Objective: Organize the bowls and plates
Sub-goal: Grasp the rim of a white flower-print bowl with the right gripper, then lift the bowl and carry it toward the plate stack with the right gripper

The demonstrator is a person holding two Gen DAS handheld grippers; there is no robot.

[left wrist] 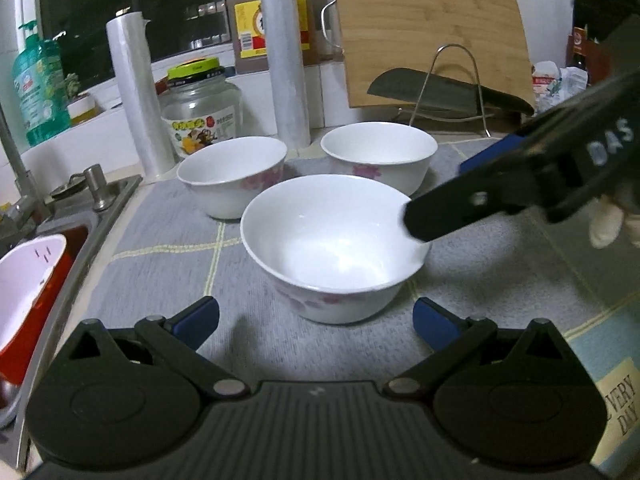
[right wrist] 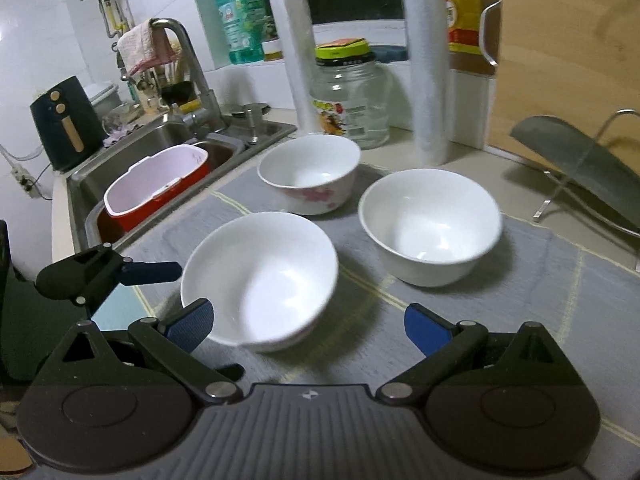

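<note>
Now both open: left gripper [left wrist: 316, 322] just before near white china bowl [left wrist: 334, 246], right gripper [right wrist: 308, 326] beside it.

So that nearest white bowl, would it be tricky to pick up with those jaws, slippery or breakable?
The nearest bowl looks glazed and glossy, with light glinting off its inside, so it is probably slippery on a thin rim grip. It seems hard, like ceramic, so likely stiff but breakable if dropped. Its base looks narrower than its rim, so a push high on the side might tip it on the grey mat.
</note>
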